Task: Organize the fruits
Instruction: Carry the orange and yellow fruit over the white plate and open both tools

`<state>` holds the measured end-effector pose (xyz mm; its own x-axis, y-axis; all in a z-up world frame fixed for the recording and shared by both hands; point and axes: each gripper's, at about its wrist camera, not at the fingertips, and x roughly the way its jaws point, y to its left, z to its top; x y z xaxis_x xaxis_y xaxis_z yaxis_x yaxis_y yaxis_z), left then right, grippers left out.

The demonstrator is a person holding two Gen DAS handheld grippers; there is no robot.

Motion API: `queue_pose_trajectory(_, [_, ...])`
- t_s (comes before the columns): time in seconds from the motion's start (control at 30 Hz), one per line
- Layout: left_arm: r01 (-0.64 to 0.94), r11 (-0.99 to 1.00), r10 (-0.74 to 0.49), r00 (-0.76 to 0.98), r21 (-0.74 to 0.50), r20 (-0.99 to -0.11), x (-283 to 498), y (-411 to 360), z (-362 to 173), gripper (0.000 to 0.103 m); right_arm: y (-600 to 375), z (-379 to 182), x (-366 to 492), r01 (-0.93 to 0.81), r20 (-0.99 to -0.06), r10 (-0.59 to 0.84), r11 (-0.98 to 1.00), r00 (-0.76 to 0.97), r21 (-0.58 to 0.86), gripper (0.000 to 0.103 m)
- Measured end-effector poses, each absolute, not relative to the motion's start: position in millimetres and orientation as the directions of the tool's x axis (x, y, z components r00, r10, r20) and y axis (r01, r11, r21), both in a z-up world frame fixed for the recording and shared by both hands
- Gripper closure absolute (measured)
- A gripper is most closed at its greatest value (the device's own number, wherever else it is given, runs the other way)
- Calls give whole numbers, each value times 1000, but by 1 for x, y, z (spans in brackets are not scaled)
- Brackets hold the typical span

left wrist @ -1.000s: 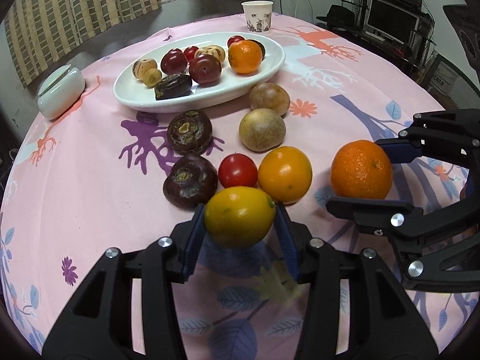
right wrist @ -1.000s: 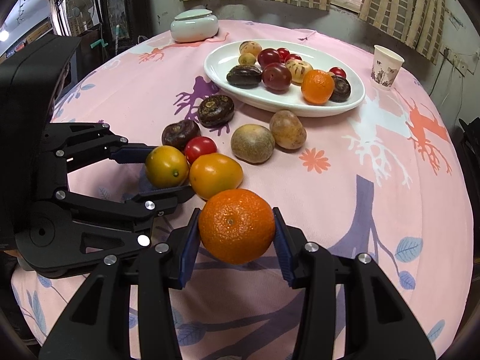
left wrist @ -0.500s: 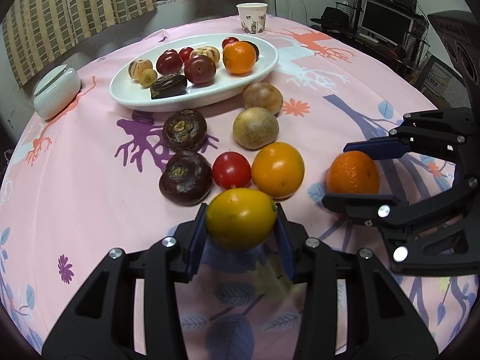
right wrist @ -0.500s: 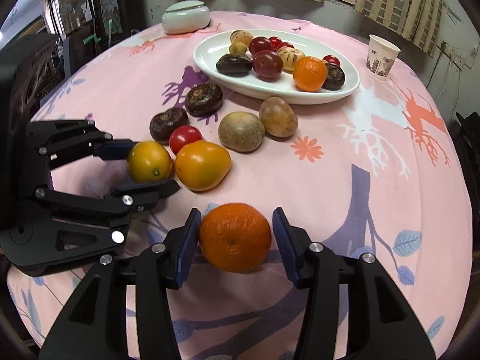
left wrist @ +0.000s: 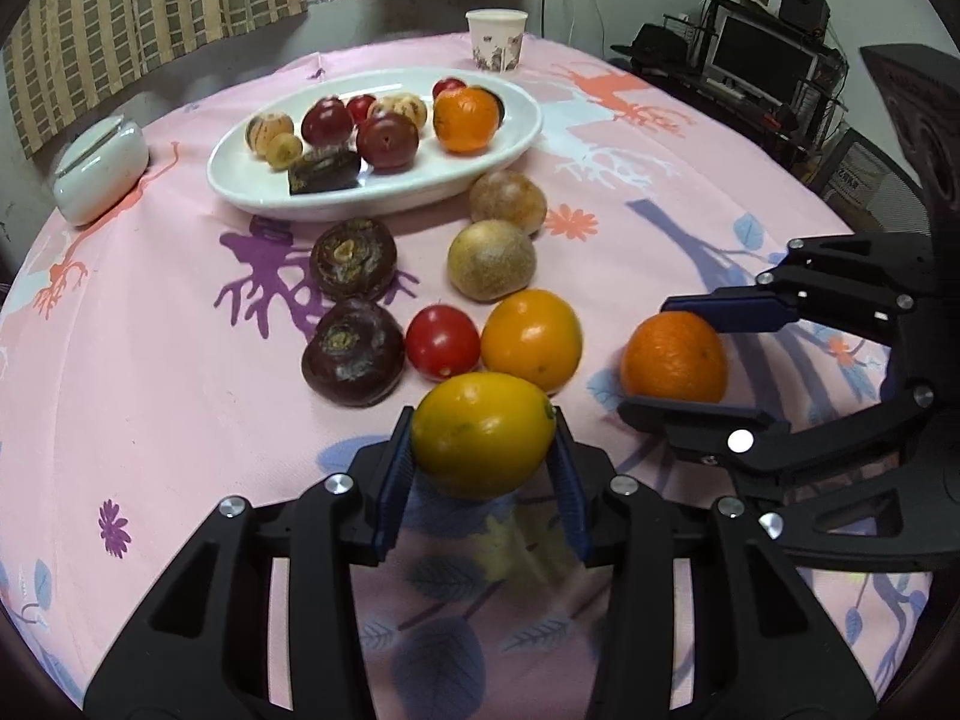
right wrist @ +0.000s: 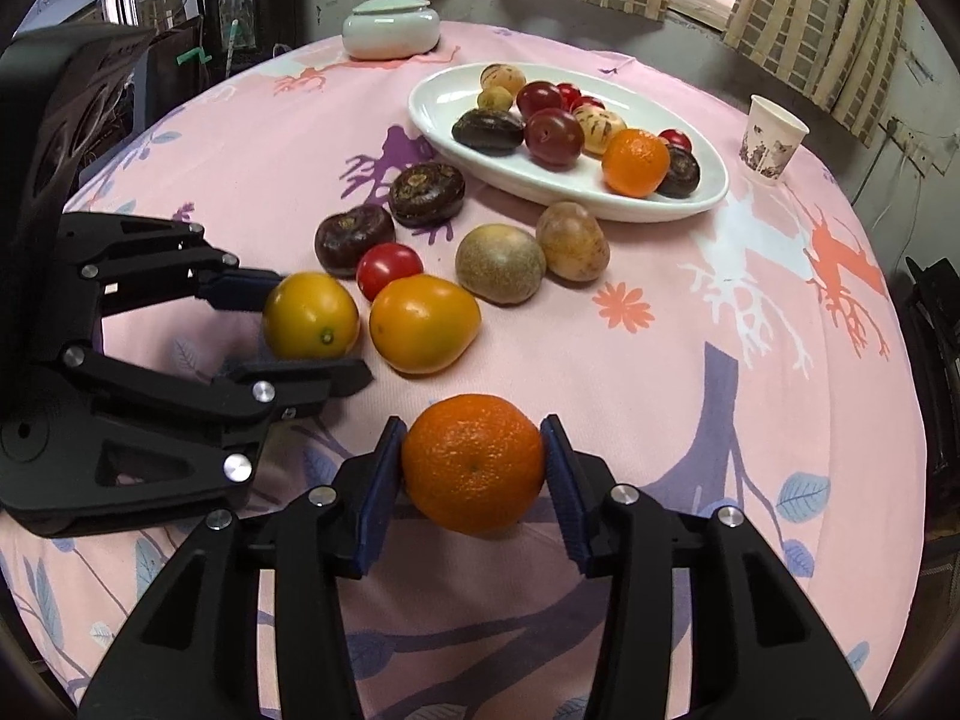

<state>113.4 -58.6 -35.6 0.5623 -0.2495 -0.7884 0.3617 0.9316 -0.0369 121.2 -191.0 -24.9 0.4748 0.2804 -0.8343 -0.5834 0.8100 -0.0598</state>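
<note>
My left gripper (left wrist: 483, 459) is shut on a yellow lemon-like fruit (left wrist: 483, 432); it also shows in the right wrist view (right wrist: 311, 316). My right gripper (right wrist: 473, 471) is shut on an orange tangerine (right wrist: 473, 463), seen also in the left wrist view (left wrist: 673, 357). Both sit low over the pink tablecloth. Loose fruit lies ahead: an orange fruit (left wrist: 531, 339), a red tomato (left wrist: 443, 341), two dark brown fruits (left wrist: 352, 351), two tan round fruits (left wrist: 491, 260). A white oval plate (left wrist: 240, 180) at the far side holds several fruits.
A paper cup (left wrist: 495, 39) stands behind the plate. A white lidded ceramic jar (left wrist: 101, 173) sits at the far left. The round table's edge curves close on all sides; shelves and a monitor (left wrist: 762, 63) stand beyond on the right.
Both grippers have drawn back and lowered with their fruits still held. The tangerine appears smaller and nearer the cloth in the right wrist view.
</note>
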Motion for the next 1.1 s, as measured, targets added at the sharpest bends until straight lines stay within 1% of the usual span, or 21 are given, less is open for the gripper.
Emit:
queue_pose_trajectory(0.07, [355, 935, -239, 588, -19, -773, 110, -59, -29, 60, -193, -21, 121, -584, -825, 296, 810, 481, -50, 57])
queue_pose_trajectory(0.13, [348, 937, -246, 603, -27, -759, 109, -57, -23, 60, -195, -17, 120, -582, -812, 310, 812, 495, -44, 57])
queue_pose_trajectory(0.2, [341, 939, -251, 608, -37, -753, 109, -56, -21, 60, -196, -13, 119, -584, -805, 318, 811, 501, -43, 59])
queue_pose_trajectory(0.37, [338, 941, -237, 587, -32, -774, 113, -57, -28, 60, -195, -17, 118, -601, -812, 319, 798, 489, -49, 58])
queue_pose_trajectory(0.43, [339, 940, -235, 587, -27, -775, 112, -57, -29, 60, -194, -22, 117, -592, -823, 284, 803, 492, -77, 56])
queue_pose_trajectory(0.5, [340, 940, -230, 587, -22, -777, 112, -57, -30, 60, -193, -33, 120, -592, -850, 257, 802, 460, -78, 54])
queue_pose_trajectory(0.57, [341, 940, -232, 581, -25, -780, 113, -57, -31, 60, -192, -36, 121, -595, -850, 263, 801, 456, -72, 54])
queue_pose_trajectory(0.63, [341, 940, -229, 581, -22, -781, 113, -57, -32, 60, -192, -35, 122, -591, -847, 265, 803, 460, -70, 58])
queue_pose_trajectory(0.77, [335, 942, -235, 589, -31, -773, 113, -55, -28, 60, -199, -28, 125, -540, -817, 259, 839, 515, -74, 59])
queue_pose_trajectory(0.87, [316, 947, -246, 596, -58, -764, 114, -49, -22, 60, -204, -21, 126, -527, -802, 284, 848, 525, -45, 59])
queue_pose_trajectory(1.0, [265, 957, -261, 612, -117, -747, 125, -35, -3, 60, -213, -2, 132, -505, -757, 353, 862, 550, 35, 59])
queue_pose_trajectory(1.1, [248, 965, -228, 639, -83, -735, 140, -33, 14, 60, -216, 17, 139, -496, -718, 380, 867, 582, 57, 59])
